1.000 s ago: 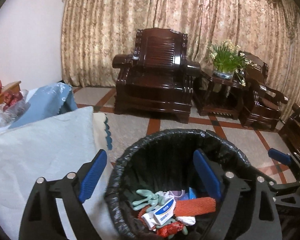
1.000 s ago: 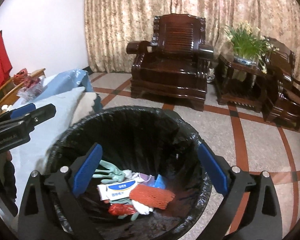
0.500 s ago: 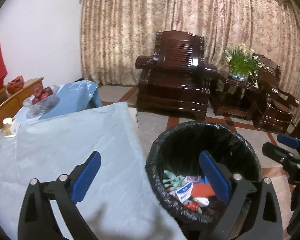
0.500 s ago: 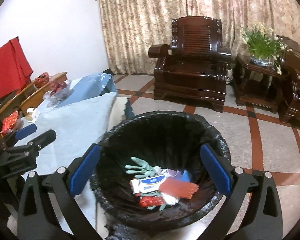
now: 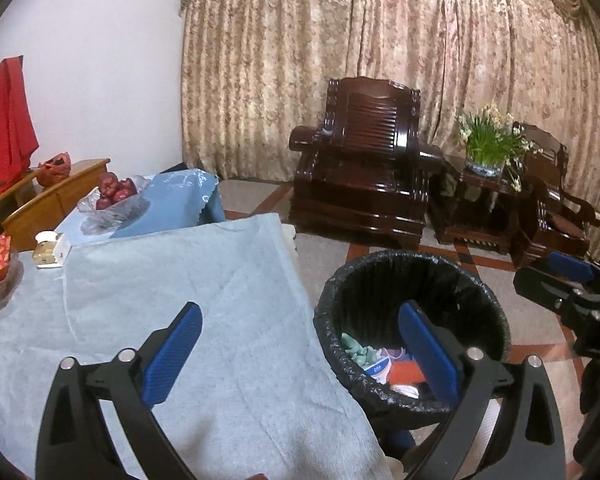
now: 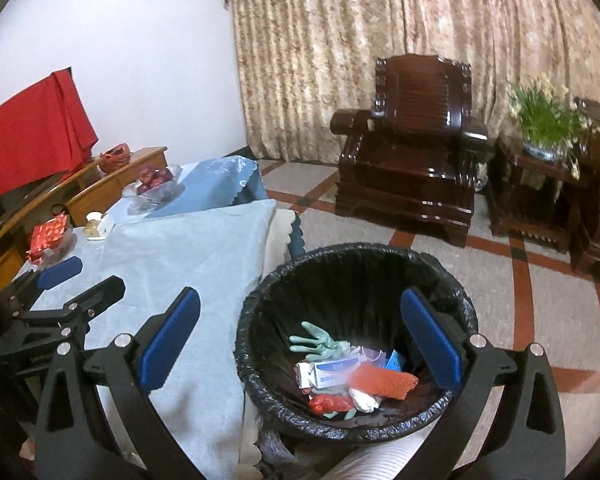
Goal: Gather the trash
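Note:
A round bin lined with a black bag (image 5: pixel 380 280) (image 6: pixel 340 264) stands on the floor beside the table. Inside lie a green glove (image 6: pixel 314 342), a white and blue box (image 6: pixel 332 372), an orange net piece (image 6: pixel 384 380) and red scraps (image 6: pixel 330 402). My left gripper (image 5: pixel 300 352) is open and empty, above the table's edge and the bin's left rim. My right gripper (image 6: pixel 300 340) is open and empty, above the bin. Each gripper shows in the other's view: the right one (image 5: pixel 568 280), the left one (image 6: pixel 60 280).
The table carries a light blue cloth (image 5: pixel 180 288) (image 6: pixel 188 248). At its far end are a glass bowl of red fruit (image 5: pixel 114 200), a small white box (image 5: pixel 50 250) and a red packet (image 6: pixel 48 236). A dark wooden armchair (image 5: pixel 364 160), a side table with a potted plant (image 5: pixel 486 148) and curtains stand behind.
Both grippers have pulled back and up from the bin, the left one drifting left over the table. The bin looks smaller and more of the table shows. Both stay open.

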The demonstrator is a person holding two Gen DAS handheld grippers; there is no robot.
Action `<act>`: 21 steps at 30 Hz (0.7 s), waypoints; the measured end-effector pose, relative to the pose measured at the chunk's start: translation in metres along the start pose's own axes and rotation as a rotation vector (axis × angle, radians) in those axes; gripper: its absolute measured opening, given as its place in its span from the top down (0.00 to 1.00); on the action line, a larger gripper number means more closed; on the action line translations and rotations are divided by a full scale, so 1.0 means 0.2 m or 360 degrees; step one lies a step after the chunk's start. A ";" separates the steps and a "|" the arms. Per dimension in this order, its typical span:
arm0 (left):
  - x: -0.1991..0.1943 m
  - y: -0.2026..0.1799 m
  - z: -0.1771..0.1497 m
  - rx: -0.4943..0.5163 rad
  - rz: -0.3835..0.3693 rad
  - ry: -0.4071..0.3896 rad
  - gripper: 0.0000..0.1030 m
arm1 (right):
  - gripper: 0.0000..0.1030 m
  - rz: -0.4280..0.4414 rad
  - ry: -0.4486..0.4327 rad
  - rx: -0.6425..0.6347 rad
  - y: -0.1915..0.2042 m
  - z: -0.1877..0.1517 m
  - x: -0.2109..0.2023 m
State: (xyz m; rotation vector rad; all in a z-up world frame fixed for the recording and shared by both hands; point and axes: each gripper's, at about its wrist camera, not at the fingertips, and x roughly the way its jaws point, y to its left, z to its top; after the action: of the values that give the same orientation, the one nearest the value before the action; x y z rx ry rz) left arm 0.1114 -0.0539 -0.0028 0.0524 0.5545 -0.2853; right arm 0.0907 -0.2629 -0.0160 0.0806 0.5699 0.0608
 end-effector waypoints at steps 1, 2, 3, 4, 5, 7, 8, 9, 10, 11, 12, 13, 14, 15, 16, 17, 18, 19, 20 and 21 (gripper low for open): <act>-0.02 0.00 0.01 -0.0003 0.0001 -0.0013 0.06 | 0.05 0.0001 -0.0012 -0.0009 0.01 0.00 -0.01; -0.03 0.01 0.01 -0.0003 0.0003 -0.0026 0.06 | 0.05 0.0002 -0.0018 -0.0016 0.02 0.01 -0.02; -0.04 0.01 0.01 -0.0004 0.0006 -0.0034 0.06 | 0.05 0.0003 -0.0025 -0.0025 0.03 0.01 -0.03; -0.05 0.01 0.02 -0.0005 0.0008 -0.0041 0.06 | 0.05 0.0003 -0.0028 -0.0030 0.04 0.02 -0.03; -0.07 0.01 0.02 -0.0008 0.0008 -0.0048 0.06 | 0.05 0.0005 -0.0032 -0.0038 0.05 0.02 -0.04; -0.09 0.01 0.01 -0.0014 0.0010 -0.0056 0.06 | 0.05 0.0007 -0.0036 -0.0054 0.06 0.02 -0.05; -0.10 0.01 0.01 -0.0018 0.0014 -0.0059 0.06 | 0.05 0.0006 -0.0037 -0.0057 0.07 0.02 -0.05; -0.10 0.02 0.02 -0.0020 0.0018 -0.0060 0.06 | 0.05 0.0009 -0.0038 -0.0060 0.08 0.02 -0.05; -0.11 0.02 0.02 -0.0020 0.0023 -0.0061 0.06 | 0.05 0.0012 -0.0040 -0.0061 0.08 0.02 -0.05; -0.11 0.02 0.02 -0.0022 0.0027 -0.0065 0.06 | 0.05 0.0014 -0.0043 -0.0064 0.09 0.02 -0.05; -0.12 0.02 0.02 -0.0024 0.0031 -0.0069 0.06 | 0.05 0.0014 -0.0046 -0.0066 0.10 0.02 -0.05; -0.13 0.02 0.01 -0.0025 0.0033 -0.0073 0.06 | 0.05 0.0014 -0.0049 -0.0067 0.11 0.01 -0.05; -0.14 0.02 0.02 -0.0025 0.0039 -0.0079 0.06 | 0.05 0.0017 -0.0051 -0.0069 0.11 0.01 -0.06; -0.15 0.03 0.01 -0.0023 0.0044 -0.0081 0.06 | 0.05 0.0018 -0.0053 -0.0071 0.12 0.02 -0.06; -0.15 0.03 0.01 -0.0021 0.0049 -0.0084 0.06 | 0.05 0.0018 -0.0053 -0.0073 0.12 0.01 -0.06; -0.15 0.03 0.01 -0.0020 0.0053 -0.0087 0.06 | 0.05 0.0018 -0.0053 -0.0075 0.12 0.01 -0.06; -0.16 0.03 0.01 -0.0022 0.0055 -0.0089 0.06 | 0.05 0.0018 -0.0054 -0.0077 0.13 0.01 -0.06; -0.16 0.02 0.01 -0.0025 0.0055 -0.0090 0.06 | 0.05 0.0018 -0.0054 -0.0081 0.13 0.02 -0.06; -0.16 0.02 0.01 -0.0028 0.0056 -0.0091 0.06 | 0.05 0.0018 -0.0054 -0.0082 0.13 0.01 -0.06; -0.17 0.03 0.00 -0.0028 0.0058 -0.0093 0.06 | 0.05 0.0019 -0.0055 -0.0080 0.14 0.01 -0.06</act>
State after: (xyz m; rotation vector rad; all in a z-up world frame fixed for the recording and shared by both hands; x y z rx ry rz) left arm 0.0860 -0.0392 0.0147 0.0371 0.4976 -0.2459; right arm 0.0820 -0.2368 -0.0050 0.0359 0.5333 0.0854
